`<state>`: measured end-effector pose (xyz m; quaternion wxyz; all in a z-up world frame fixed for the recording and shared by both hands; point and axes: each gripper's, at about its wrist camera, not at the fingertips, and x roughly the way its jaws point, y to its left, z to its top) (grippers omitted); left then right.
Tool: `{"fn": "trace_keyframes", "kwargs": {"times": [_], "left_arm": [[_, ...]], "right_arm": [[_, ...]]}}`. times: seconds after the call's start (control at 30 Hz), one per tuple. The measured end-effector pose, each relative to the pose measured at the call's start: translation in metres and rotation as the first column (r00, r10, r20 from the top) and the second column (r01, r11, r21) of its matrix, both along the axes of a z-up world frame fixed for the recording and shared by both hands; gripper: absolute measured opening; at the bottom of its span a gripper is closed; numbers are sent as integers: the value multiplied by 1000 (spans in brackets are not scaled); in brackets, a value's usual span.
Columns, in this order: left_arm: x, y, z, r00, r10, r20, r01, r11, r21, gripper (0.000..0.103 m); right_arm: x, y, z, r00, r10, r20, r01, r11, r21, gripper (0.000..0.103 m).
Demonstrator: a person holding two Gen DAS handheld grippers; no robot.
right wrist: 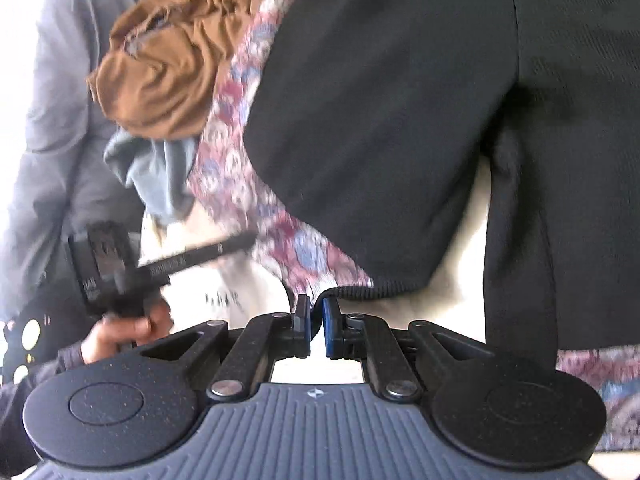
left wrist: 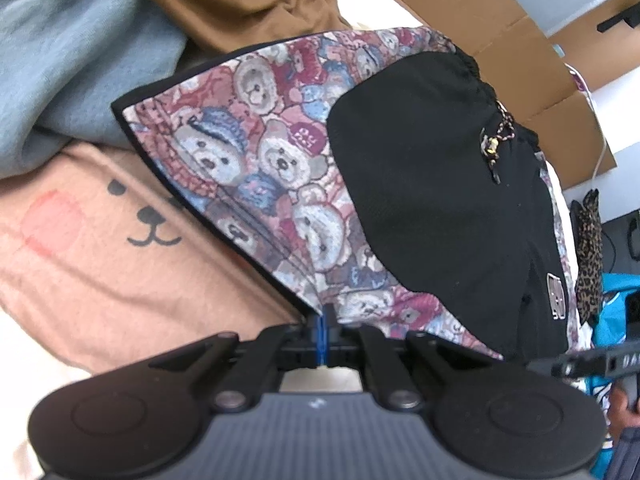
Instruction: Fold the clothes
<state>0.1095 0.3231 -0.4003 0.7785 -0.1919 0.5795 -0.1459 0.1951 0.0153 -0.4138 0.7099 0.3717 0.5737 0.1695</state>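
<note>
My left tool (left wrist: pixel 325 330) was clamped on corner of bear-print garment (left wrist: pixel 256 128); right tool (right wrist: pixel 316 320) pinched its black hem, pads slightly parted. Garment hung over clothes pile (left wrist: pixel 80 60). Risk: thin right-side bite slipping under tension, fold collapsing.

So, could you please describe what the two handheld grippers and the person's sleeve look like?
Both match: the left gripper and right gripper have a ribbed grey body, two round black discs, black linkage arms with silver pivot pins, and blue pads on black fingers. A small white mark sits on each body. The hand on the left gripper's black handle emerges from a dark sleeve.
</note>
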Motion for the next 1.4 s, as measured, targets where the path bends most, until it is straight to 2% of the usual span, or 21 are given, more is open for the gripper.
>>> {"fn": "trace_keyframes", "kwargs": {"times": [0.07,0.3,0.37,0.53,0.63,0.7,0.8,0.97,1.07,1.13,1.27,1.33,1.37,1.4], "left_arm": [[0,-1,0,1000,-6,2,6,1000,9,0],[-2,0,-2,1000,-7,-1,7,1000,10,1],[-2,0,-2,1000,-6,-2,6,1000,11,1],[-3,0,-1,1000,-14,1,14,1000,20,1],[-1,3,4,1000,-9,16,9,1000,29,1],[-1,7,6,1000,5,17,-5,1000,27,1],[-6,8,5,1000,3,11,-3,999,44,1],[-9,16,4,1000,9,-26,-8,998,57,1],[-7,19,8,999,-4,-49,9,994,107,0],[-6,26,20,1000,8,-22,-5,992,130,0],[14,32,45,998,9,57,-20,984,179,7],[27,32,51,996,-1,92,-18,980,197,16],[32,33,52,995,1,99,-23,976,215,25],[37,35,52,995,5,103,-30,972,234,30]], "right_arm": [[6,0,0,1000,-24,11,25,1000,-12,6],[9,-16,25,997,50,52,-50,999,-9,7],[9,-25,24,999,-6,48,7,1000,-17,7],[18,1,-5,999,-9,43,13,996,-93,6],[17,19,-32,999,-12,-36,6,987,-163,9],[12,25,-44,997,-26,-78,16,991,-131,9],[7,39,-50,995,35,-91,-44,995,-95,8],[5,37,-57,993,44,-111,-49,998,-48,7],[5,41,-55,992,60,-111,-66,997,-49,7],[4,43,-54,991,63,-115,-69,996,-51,7],[-4,41,-48,991,55,-125,-61,997,-46,8],[-4,42,-42,992,57,-117,-63,997,-47,5],[-3,41,-39,993,53,-110,-58,997,-48,5],[-3,39,-36,994,46,-101,-51,998,-49,5]]}}
